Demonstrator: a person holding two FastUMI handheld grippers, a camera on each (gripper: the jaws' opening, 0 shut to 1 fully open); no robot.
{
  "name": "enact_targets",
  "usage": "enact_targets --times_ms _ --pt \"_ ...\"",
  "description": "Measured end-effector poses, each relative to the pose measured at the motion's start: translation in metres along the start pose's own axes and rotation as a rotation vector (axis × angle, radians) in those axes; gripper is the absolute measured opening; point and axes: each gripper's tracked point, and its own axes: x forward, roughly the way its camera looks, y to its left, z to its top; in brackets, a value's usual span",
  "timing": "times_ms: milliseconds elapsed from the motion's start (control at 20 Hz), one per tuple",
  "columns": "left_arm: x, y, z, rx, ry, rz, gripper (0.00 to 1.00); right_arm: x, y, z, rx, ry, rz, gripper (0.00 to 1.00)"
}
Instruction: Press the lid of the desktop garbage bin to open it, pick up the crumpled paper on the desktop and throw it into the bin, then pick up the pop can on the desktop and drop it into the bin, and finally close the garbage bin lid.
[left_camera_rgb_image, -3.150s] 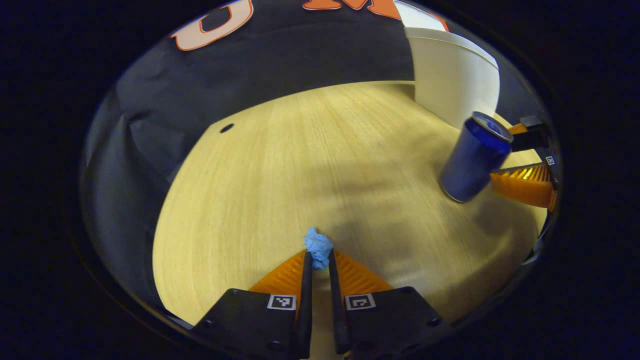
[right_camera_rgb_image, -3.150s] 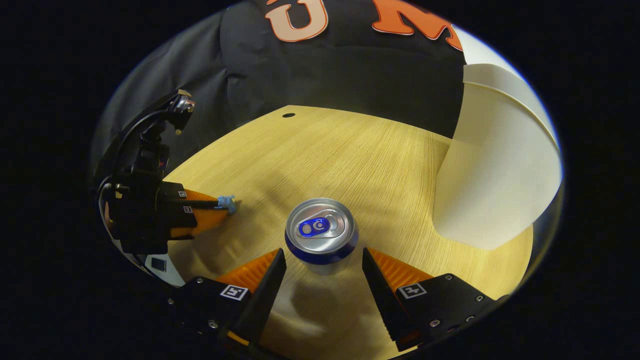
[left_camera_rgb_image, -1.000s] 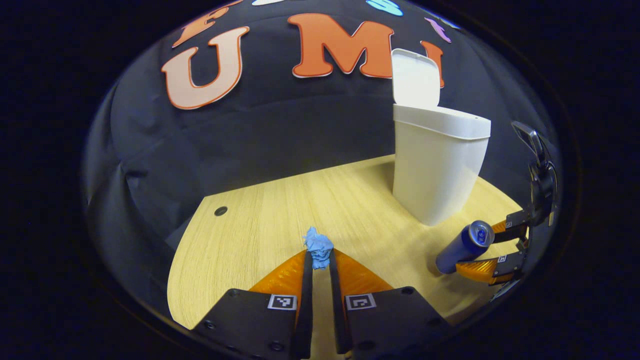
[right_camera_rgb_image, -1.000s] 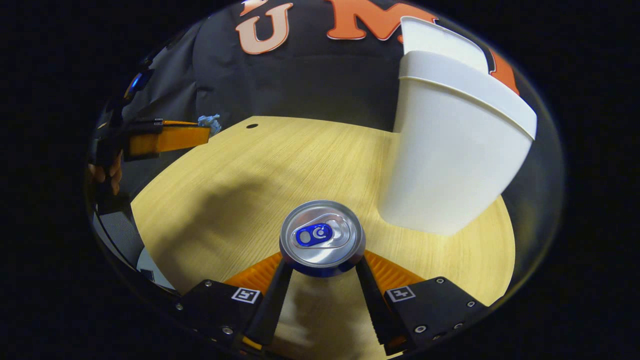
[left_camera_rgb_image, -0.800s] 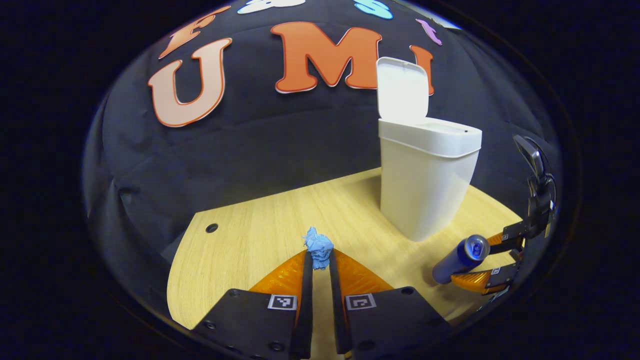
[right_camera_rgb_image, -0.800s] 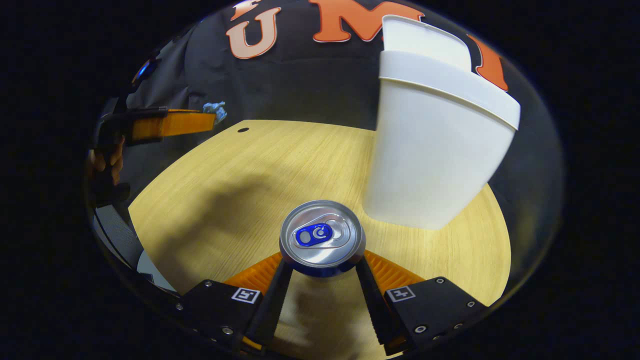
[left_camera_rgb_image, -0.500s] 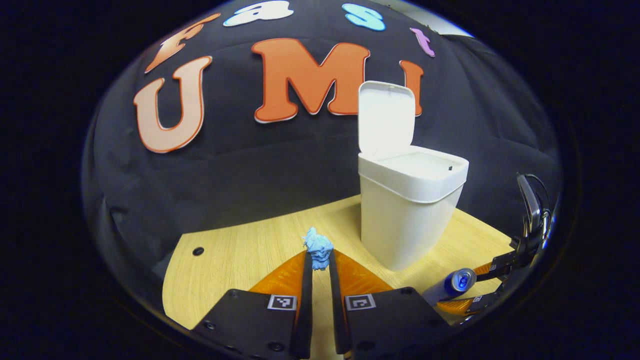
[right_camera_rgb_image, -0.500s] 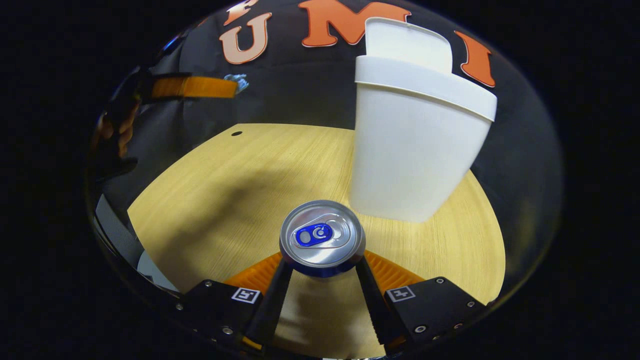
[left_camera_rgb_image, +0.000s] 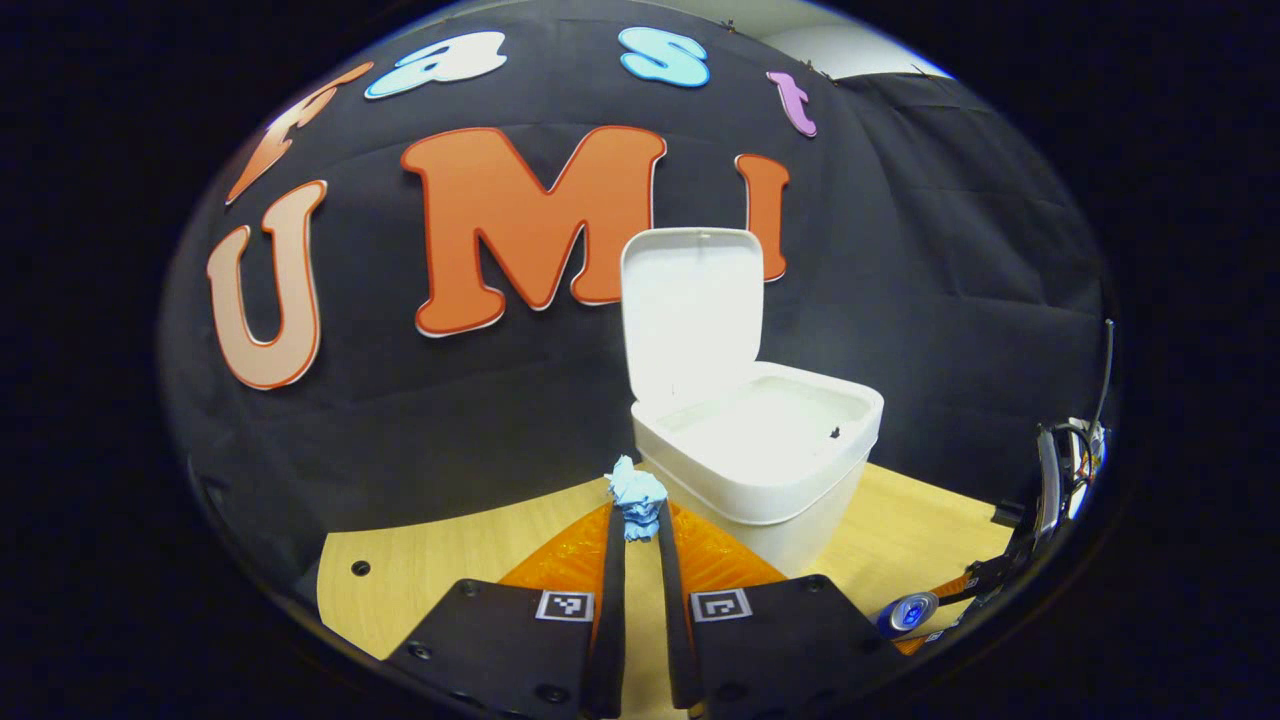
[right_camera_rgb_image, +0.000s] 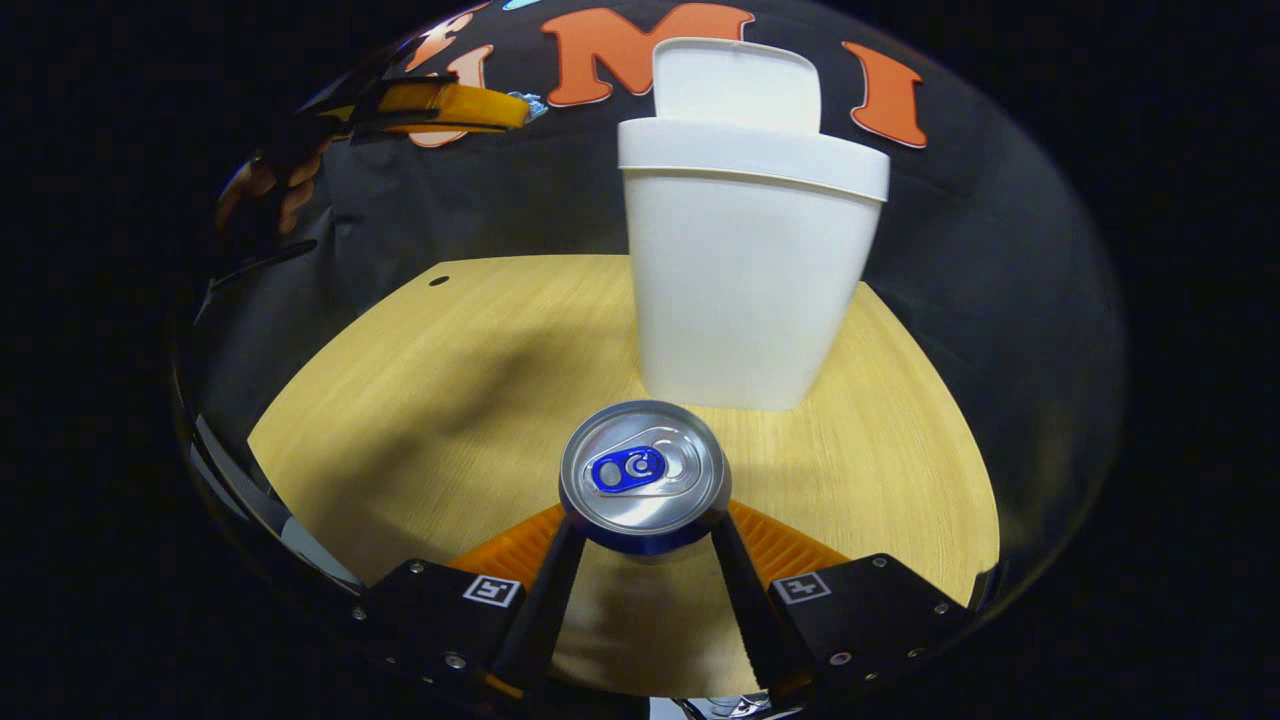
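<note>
The white bin (left_camera_rgb_image: 760, 470) stands on the wooden desk with its lid (left_camera_rgb_image: 692, 310) raised upright. My left gripper (left_camera_rgb_image: 638, 515) is shut on a small crumpled blue paper (left_camera_rgb_image: 636, 492), held high, just short of the bin's open rim. In the right gripper view the bin (right_camera_rgb_image: 745, 270) stands straight ahead, and the left gripper (right_camera_rgb_image: 515, 108) hangs above and to its left with the paper (right_camera_rgb_image: 535, 103) at its tip. My right gripper (right_camera_rgb_image: 642, 520) is shut on the blue pop can (right_camera_rgb_image: 642, 475), upright, low over the desk. That can (left_camera_rgb_image: 908, 612) also appears at the lower right of the left gripper view.
The round wooden desk (right_camera_rgb_image: 480, 380) has a small dark hole (right_camera_rgb_image: 438, 281) near its far left edge. A hand (right_camera_rgb_image: 270, 190) holds the left gripper. Black cloth closes the back and sides.
The left gripper has risen with the paper and moved toward the bin's open top. The right gripper shut on the can and swung to face the bin.
</note>
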Motion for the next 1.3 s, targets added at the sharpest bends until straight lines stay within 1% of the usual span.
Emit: enact_targets --times_ms 200,250,300,700,800,850,900,1000,1100,1250,1300 --pt "0.022 -0.022 0.026 0.025 -0.037 -0.042 0.22 0.000 -0.001 -0.003 0.039 0.006 -0.048 0.76" --pt "0.026 -0.026 0.032 0.027 -0.045 -0.049 0.20 0.001 0.000 -0.005 0.047 0.005 -0.062 0.77" --pt "0.031 -0.029 0.038 0.026 -0.053 -0.056 0.22 0.003 0.001 -0.005 0.058 0.004 -0.073 0.77" --pt "0.069 -0.046 0.059 0.005 -0.068 -0.078 0.21 0.001 -0.001 -0.004 0.138 0.002 -0.175 0.77" --pt "0.076 -0.050 0.060 -0.014 -0.066 -0.085 0.21 0.002 -0.005 -0.002 0.152 0.003 -0.189 0.77" --pt "0.080 -0.053 0.061 -0.018 -0.065 -0.086 0.19 0.003 -0.007 -0.002 0.158 0.004 -0.195 0.76" --pt "0.083 -0.055 0.061 -0.020 -0.062 -0.088 0.21 0.003 -0.008 0.000 0.163 0.003 -0.198 0.76" --pt "0.089 -0.059 0.061 -0.026 -0.058 -0.095 0.20 0.003 -0.008 0.001 0.171 0.002 -0.205 0.77" --pt "0.094 -0.064 0.058 -0.029 -0.045 -0.100 0.24 0.003 -0.008 0.003 0.182 0.005 -0.209 0.76" --pt "0.098 -0.068 0.057 -0.027 -0.037 -0.106 0.24 0.003 -0.010 0.006 0.200 0.002 -0.216 0.77" --pt "0.100 -0.071 0.056 -0.027 -0.031 -0.113 0.27 0.002 -0.012 0.004 0.207 -0.002 -0.221 0.77"
